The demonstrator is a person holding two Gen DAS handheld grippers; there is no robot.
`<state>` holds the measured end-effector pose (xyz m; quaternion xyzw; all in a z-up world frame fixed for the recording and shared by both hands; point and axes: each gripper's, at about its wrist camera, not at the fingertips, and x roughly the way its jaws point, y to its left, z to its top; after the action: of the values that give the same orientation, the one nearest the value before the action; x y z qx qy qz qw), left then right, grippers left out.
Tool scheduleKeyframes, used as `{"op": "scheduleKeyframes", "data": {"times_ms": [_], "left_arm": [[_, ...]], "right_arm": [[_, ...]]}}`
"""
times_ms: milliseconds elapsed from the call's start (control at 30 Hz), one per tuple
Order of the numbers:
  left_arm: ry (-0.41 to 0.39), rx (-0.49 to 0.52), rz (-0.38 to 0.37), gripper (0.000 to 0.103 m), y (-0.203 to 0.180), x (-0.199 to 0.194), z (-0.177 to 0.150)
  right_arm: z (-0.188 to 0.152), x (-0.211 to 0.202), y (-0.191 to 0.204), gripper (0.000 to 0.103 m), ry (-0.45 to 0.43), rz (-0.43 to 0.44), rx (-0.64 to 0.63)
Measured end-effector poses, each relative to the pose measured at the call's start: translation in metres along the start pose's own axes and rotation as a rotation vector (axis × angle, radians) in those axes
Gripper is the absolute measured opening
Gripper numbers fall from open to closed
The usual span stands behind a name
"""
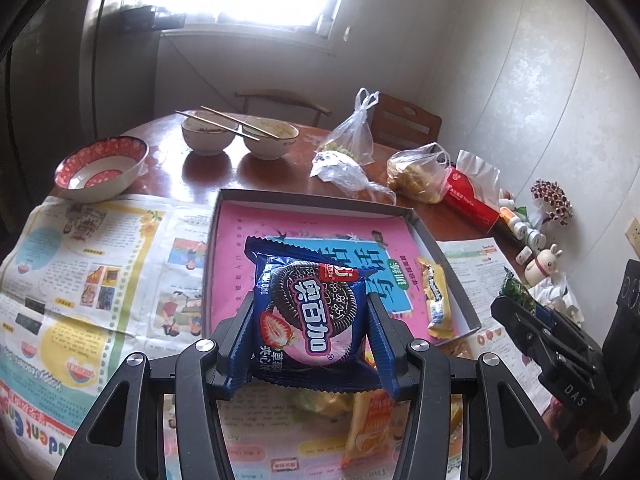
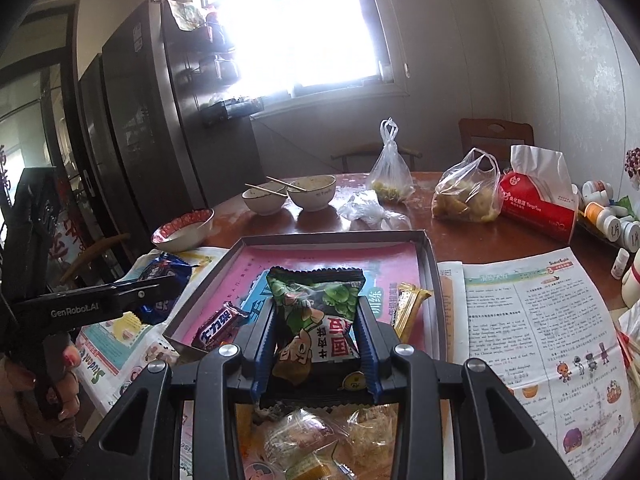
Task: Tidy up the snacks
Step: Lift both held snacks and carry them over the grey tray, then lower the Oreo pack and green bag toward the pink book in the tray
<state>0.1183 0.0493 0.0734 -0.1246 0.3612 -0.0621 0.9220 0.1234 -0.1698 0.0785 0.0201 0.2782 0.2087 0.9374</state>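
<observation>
My left gripper [image 1: 310,306] is shut on a blue cookie packet [image 1: 308,320], held above the near edge of a shallow box tray [image 1: 312,200] with a pink lining. A yellow snack bar [image 1: 436,296] lies by the tray's right wall. My right gripper [image 2: 317,304] is shut on a green snack packet [image 2: 316,312], also over the tray's [image 2: 332,236] near edge. A dark chocolate bar [image 2: 218,326] and a gold bar [image 2: 410,308] lie inside. Each view shows the other tool at its side: the right gripper [image 1: 504,308], the left gripper [image 2: 168,286].
Loose wrapped snacks [image 2: 304,440] lie on newspaper [image 1: 92,264] below the grippers. Behind the tray stand a red-patterned bowl [image 1: 100,168], two bowls with chopsticks [image 1: 240,136], plastic bags [image 2: 468,196], a red tissue pack [image 2: 540,208] and small bottles [image 1: 524,228]. A hand [image 2: 60,392] holds the left tool.
</observation>
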Motion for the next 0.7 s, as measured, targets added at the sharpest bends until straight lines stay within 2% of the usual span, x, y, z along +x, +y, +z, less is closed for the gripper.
{"op": "scheduleKeyframes", "data": {"times_ms": [700], "left_arm": [[0.063, -0.005, -0.021, 0.053, -0.014, 0.058, 0.016]], "right_arm": [[0.009, 0.027, -0.017, 0.038, 0.004, 0.036, 0.027]]}}
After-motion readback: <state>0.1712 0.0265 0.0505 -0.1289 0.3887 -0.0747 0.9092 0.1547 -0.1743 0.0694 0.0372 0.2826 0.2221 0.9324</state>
